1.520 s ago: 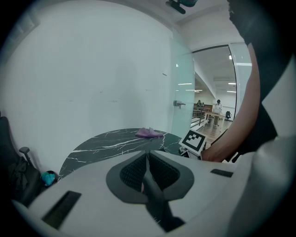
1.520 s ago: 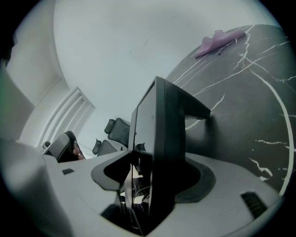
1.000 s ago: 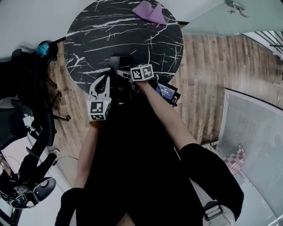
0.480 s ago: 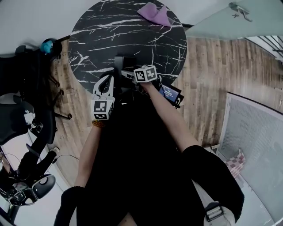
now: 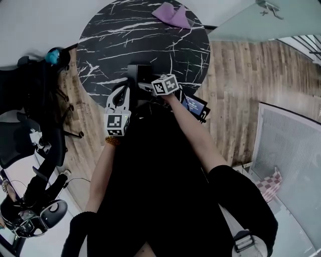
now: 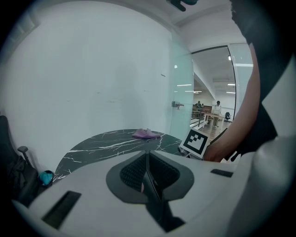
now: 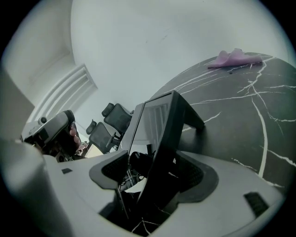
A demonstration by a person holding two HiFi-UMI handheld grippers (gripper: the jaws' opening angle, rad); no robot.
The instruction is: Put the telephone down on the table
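While tilted, telephone (image 7: 162, 121) in right claw (image 7: 155, 175).

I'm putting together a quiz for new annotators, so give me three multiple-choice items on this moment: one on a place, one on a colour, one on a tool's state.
1. Where on the table does the purple cloth lie?
A. at the edge far from the person
B. at the near edge
C. in the middle

2. What colour is the table's top?
A. plain white
B. black with white veins
C. wood brown

3. How do the jaws of the right tool stand?
A. wide apart and empty
B. closed on the purple cloth
C. closed on the telephone

Answers:
1 A: the head view shows the cloth at the rim farthest from the person.
2 B: the top is dark marble streaked with white.
3 C: the right gripper view shows the black telephone clamped between the jaws.
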